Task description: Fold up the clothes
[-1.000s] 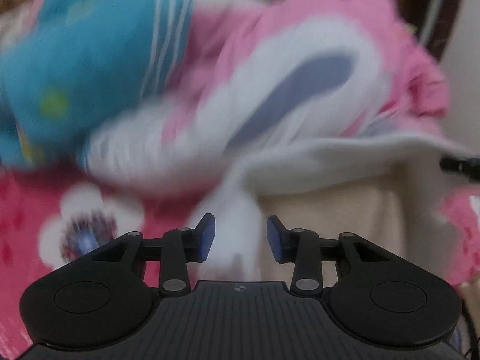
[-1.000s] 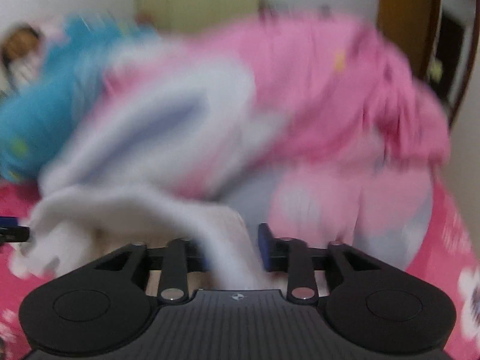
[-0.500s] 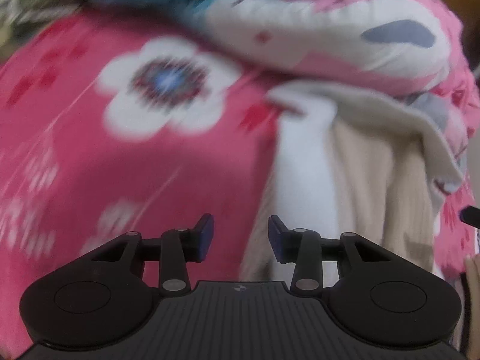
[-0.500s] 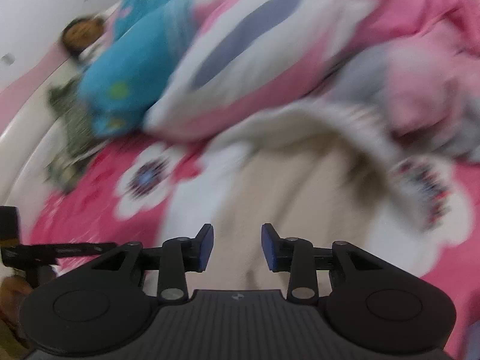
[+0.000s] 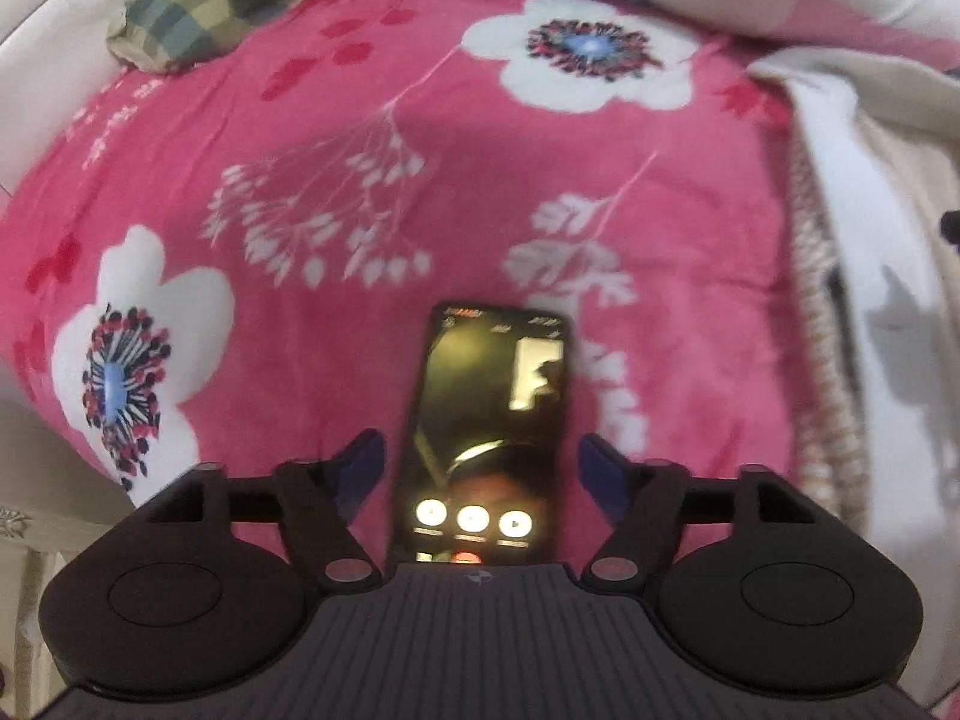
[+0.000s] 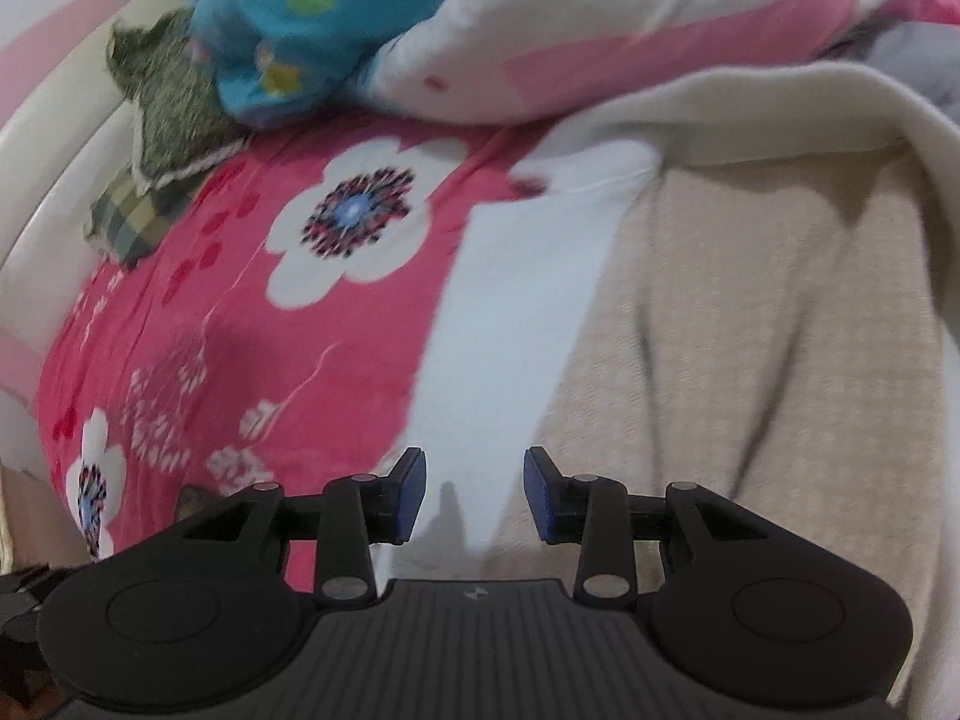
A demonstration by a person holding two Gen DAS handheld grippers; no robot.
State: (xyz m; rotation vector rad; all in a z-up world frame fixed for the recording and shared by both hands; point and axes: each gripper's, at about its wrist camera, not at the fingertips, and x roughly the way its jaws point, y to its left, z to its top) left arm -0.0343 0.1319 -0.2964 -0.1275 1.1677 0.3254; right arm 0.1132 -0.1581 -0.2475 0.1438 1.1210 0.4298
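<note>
A beige knit garment with a white sleeve lies spread on the pink floral bedsheet. My right gripper hovers over the sleeve's near end, its jaws parted and no cloth pinched between the blue pads. In the left wrist view the same garment runs down the right edge. My left gripper is over the sheet to the garment's left. Its jaws are opening wide. A lit phone lies on the sheet between them, untouched by the pads.
A pink-and-white quilt and a blue cushion are piled at the far side. A checked cloth and a green cloth lie by the bed's white left edge. The left gripper shows at the right wrist view's lower left corner.
Both grippers dropped toward the bed and tipped downward. The left one swung left off the garment, spread its jaws, and the phone came into view. The white cloth left the right jaws.
</note>
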